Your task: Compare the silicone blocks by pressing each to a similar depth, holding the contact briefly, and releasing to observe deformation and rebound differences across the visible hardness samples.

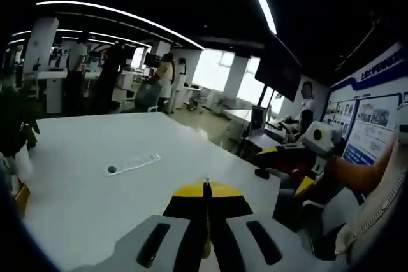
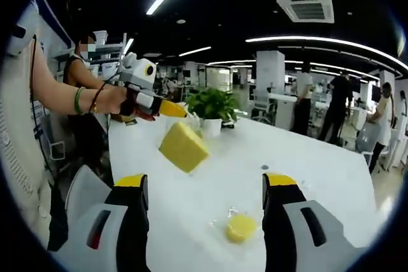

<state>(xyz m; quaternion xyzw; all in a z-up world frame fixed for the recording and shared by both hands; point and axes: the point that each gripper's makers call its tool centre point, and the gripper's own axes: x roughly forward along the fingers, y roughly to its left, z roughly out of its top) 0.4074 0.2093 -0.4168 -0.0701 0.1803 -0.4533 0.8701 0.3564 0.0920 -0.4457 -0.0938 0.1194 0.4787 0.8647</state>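
Right gripper view, far left: a person's hand (image 2: 113, 100) holding the left hand-held gripper (image 2: 182, 113), yellow tips closed together, nothing between them. Just right of those tips, a yellow block (image 2: 183, 146), tilted, apparently off the white desk (image 2: 319, 176); impossible to tell what supports it or whether the tips touch it. Behind, a potted plant (image 2: 212, 110) on the desk. Lower centre, the right hand-held gripper (image 2: 205, 189), jaws spread wide and empty, with a small round yellow sample (image 2: 241, 227) lying in a clear wrapper on the desk between them, untouched. Left gripper view: left hand-held gripper's jaws pressed shut at bottom centre, empty; to the left, a flat white strip (image 1: 132, 164) with a dark dot lying on open desk, near edge running along the right. By the look of it, the pressing comparison has barely begun: no sample under contact, every press, hold and release left to do. Plenty of bare desk around the round sample; plant and far edges well apart.
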